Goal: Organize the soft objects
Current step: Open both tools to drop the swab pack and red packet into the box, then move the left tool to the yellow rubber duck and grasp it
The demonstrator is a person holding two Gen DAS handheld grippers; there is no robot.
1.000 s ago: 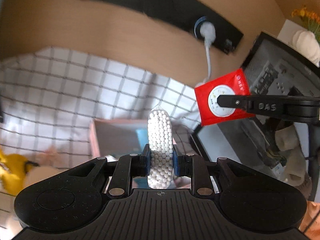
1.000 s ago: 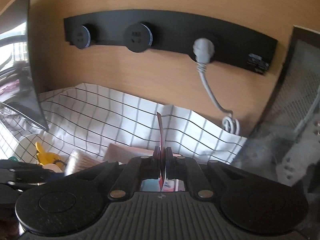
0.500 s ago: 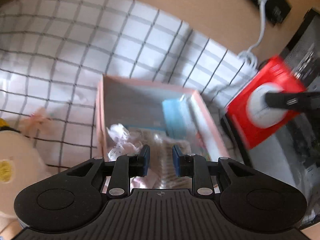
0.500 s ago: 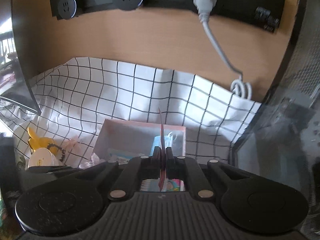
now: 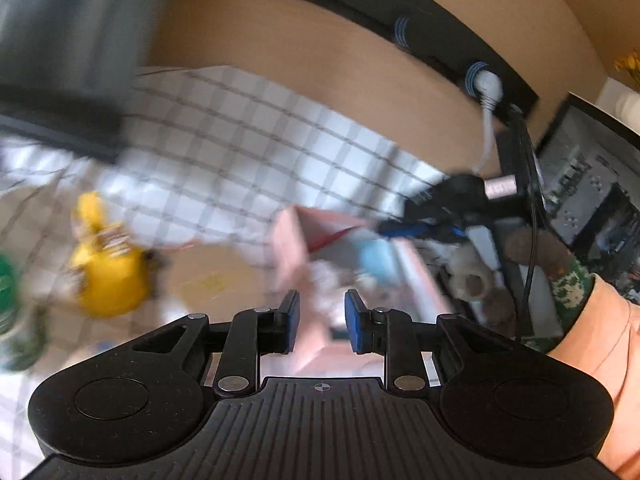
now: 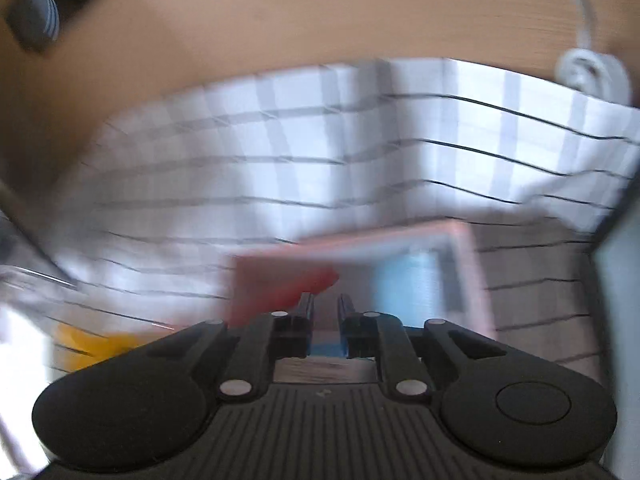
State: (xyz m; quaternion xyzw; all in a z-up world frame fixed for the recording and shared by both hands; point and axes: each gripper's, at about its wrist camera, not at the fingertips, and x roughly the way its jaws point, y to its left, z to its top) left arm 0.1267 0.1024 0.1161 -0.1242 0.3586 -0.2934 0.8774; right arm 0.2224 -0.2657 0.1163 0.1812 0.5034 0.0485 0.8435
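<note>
My left gripper (image 5: 322, 320) is open and holds nothing, hovering over the near left corner of the pink box (image 5: 290, 248). A blue pack (image 5: 376, 260) and pale blurred items lie in the box. A yellow plush toy (image 5: 108, 276) sits on the cloth to the left. My right gripper (image 6: 325, 308) hangs low over the box (image 6: 460, 236); its jaws are opening with a clear gap between them. The red packet (image 6: 280, 284) is a blur just left of its left finger and is not pinched. From the left wrist view the right gripper (image 5: 400, 228) reaches in from the right above the red packet (image 5: 332, 238).
A checked cloth (image 5: 224, 152) covers the table up to the wooden wall, where a black socket strip (image 5: 440, 48) holds a white plug (image 5: 486, 88). A dark panel (image 5: 60, 80) stands at far left, a dark framed unit (image 5: 592, 184) at right. An orange sleeve (image 5: 600, 340) is near right.
The left gripper dropped its white bead bag, then swung left off the box toward the yellow toy. The right gripper sank to the box and its jaws parted from the red packet.
</note>
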